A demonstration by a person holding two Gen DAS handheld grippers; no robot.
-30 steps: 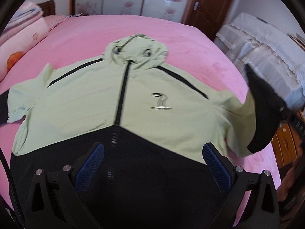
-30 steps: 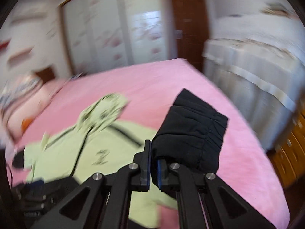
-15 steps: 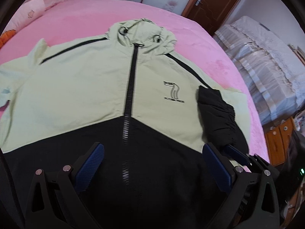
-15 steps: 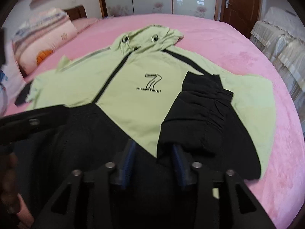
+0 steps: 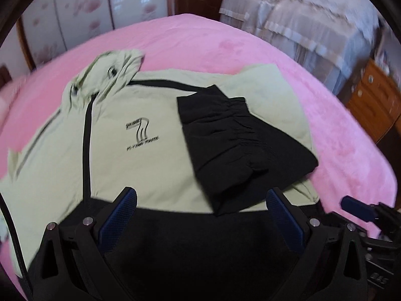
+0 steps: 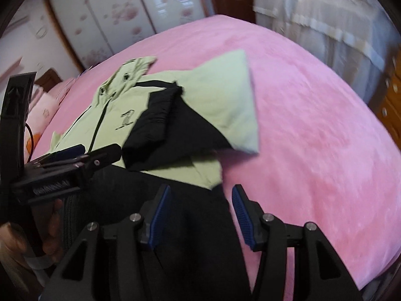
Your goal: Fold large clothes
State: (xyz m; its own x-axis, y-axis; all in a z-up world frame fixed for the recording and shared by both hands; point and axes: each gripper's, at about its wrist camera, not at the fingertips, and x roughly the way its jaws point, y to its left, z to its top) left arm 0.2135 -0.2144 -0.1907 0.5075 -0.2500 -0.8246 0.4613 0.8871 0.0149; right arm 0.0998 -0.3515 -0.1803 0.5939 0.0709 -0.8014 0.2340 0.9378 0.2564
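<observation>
A pale green and black hooded jacket [image 5: 160,170] lies front up on the pink bed [image 5: 205,42]. Its right sleeve is folded in, so the black cuff [image 5: 225,138] rests on the green chest beside the logo. My left gripper [image 5: 201,198] hangs open and wide over the jacket's black lower part, holding nothing. My right gripper [image 6: 200,195] is open too, over the right edge of the black hem [image 6: 195,225]. The cloth edge shows between its jaws, but the pads [image 6: 163,205] do not press on it. Each gripper shows at the edge of the other's view.
A pink pillow [image 6: 37,115] lies at the bed's far left. Flowered wardrobe doors [image 6: 112,12] and a wooden door stand behind the bed. A lace-covered bed [image 6: 325,25] and wooden drawers [image 5: 371,100] stand to the right. A person's hand [image 6: 52,225] holds the left gripper.
The right gripper was shut on the black cuff, laid it on the chest and let go. Both grippers have since shifted right and down toward the jacket's lower right side.
</observation>
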